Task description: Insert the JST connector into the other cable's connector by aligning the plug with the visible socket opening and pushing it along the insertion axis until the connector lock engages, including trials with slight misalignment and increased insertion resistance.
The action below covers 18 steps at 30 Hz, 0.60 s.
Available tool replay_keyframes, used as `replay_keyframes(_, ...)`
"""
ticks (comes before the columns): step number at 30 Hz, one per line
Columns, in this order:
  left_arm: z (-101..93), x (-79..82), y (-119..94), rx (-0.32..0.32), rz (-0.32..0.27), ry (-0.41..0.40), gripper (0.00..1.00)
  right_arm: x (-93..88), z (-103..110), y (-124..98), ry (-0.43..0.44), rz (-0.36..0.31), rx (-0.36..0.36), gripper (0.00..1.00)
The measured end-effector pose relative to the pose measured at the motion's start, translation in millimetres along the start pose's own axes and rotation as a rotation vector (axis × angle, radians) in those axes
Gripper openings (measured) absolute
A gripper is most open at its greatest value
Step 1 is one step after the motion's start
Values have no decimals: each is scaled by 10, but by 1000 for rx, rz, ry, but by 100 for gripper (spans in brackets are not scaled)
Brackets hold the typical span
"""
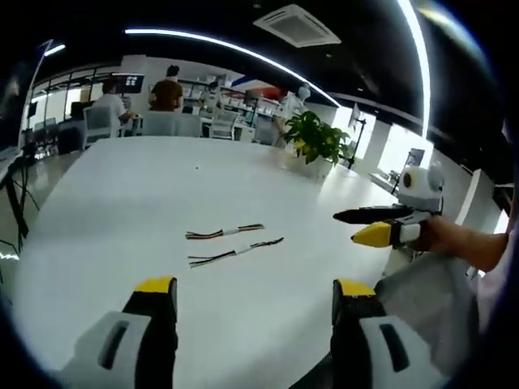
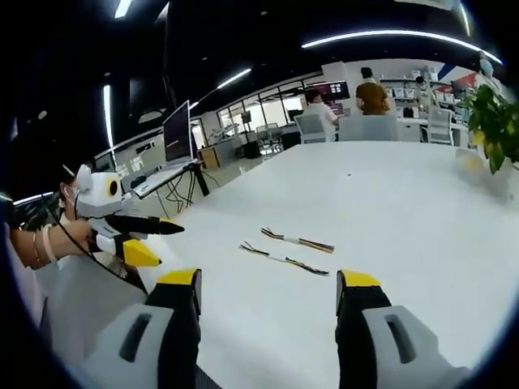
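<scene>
A: Cables, two of them, flat on the white table (image 1: pixel 122 203), side by side and just apart: nearer cable (image 1: pixel 235 252) and farther cable (image 1: pixel 225 232), both well ahead of the left gripper (image 1: pixel 255 288).

B: Same from the right gripper (image 2: pixel 268 279): straight ahead, slightly toward its right jaw. Nothing picked up yet.

A: Jaws?

B: Spread wide on both, holding nothing. Hanging above the table's near edge, well short of the wires.

A: Plug and socket ends?

B: Too small to tell apart from back here. First risk right there: could grab the wrong end, or pinch the thin wires instead of the connector body.

A: And then?

B: Would flex under the push, probably. Slack wire behind the plug, no firm line into the socket, lock never clicking.

A: Anything else?

B: So close together that wide jaws coming down could sweep both cables at once, or nudge one sideways across the smooth tabletop. Also tilt: with a plug held crooked, likely jamming at the socket mouth, bent pins if forced.

A: Best closed down narrow before descending, then.

B: Probably. One cable each, gripped close to the connector.
</scene>
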<state>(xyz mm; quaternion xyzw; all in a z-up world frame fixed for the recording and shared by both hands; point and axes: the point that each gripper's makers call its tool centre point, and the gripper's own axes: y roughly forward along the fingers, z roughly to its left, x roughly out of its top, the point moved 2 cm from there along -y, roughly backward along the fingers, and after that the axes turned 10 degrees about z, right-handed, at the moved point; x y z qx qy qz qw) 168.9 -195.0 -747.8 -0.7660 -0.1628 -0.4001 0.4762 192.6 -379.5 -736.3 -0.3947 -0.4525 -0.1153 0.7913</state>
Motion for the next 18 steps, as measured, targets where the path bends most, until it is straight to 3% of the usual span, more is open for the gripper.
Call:
replay_keyframes(10, 22, -51, 40, 11, 28, -8, 76, 27, -89, -26, 25, -16, -40, 66)
replay_keyframes(13, 86, -138, 59, 29, 71, -52, 75, 20, -134, -34, 20, -13, -63, 66)
replay_keyframes(18, 65, -92, 44, 25, 43, -44, 76, -20, -144, -8, 24, 10, -61, 67)
